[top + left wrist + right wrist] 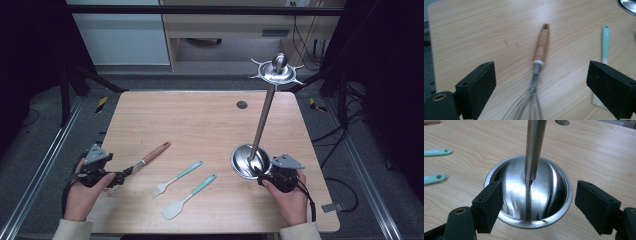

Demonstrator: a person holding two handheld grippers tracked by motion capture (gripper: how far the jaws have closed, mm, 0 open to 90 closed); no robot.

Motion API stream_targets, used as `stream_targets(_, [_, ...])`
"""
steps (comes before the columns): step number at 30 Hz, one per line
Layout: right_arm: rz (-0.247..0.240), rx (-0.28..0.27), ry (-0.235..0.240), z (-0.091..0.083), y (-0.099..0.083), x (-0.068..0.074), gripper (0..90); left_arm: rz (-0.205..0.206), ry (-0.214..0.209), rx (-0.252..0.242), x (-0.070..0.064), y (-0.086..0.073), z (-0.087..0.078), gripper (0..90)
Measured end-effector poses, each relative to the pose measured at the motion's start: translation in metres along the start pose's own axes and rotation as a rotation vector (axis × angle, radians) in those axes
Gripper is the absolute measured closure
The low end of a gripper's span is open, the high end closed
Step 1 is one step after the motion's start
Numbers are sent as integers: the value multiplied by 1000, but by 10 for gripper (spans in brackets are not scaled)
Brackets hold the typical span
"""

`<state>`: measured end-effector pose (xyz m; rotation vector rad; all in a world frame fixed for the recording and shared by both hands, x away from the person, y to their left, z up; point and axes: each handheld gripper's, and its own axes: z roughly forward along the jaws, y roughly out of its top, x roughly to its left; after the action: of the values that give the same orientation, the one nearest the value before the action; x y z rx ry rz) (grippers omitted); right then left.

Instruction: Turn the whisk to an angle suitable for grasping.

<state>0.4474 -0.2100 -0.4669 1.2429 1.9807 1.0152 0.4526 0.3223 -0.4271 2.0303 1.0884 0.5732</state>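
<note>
Early stage, by my read: wooden-handled wire whisk (537, 75) lies ungrasped on the table (200, 115) left of the steel hook stand's round base (529, 192), left tool (541, 86) open astride its wires, right tool (536, 205) open at the base; hanging undone.

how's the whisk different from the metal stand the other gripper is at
The whisk lies flat on the table; the metal stand rises upright on a tall pole.
The whisk has a wooden handle and wire loops; the stand is all shiny steel, with a round dished base.
The whisk is far shorter than the stand.
Shared: each sits between open jaws, ungripped, whisk at the left gripper, stand at the right gripper.
</note>
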Motion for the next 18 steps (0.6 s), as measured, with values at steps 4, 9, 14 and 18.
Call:
stream_targets(4, [0,4,-2,-1,-1,0,239,38,-52,14,-24,13,8,97])
stream_targets(9, [-8,14,-7,-1,-2,1,243,97,-37,45,-36,33,18,153])
stream_targets(14, [-3,7,-3,-2,-2,2,255,141,-24,139,-26,57,46,335])
stream_targets(18, [-4,8,-3,-2,-2,2,256,177,5,177,-19,70,63,496])
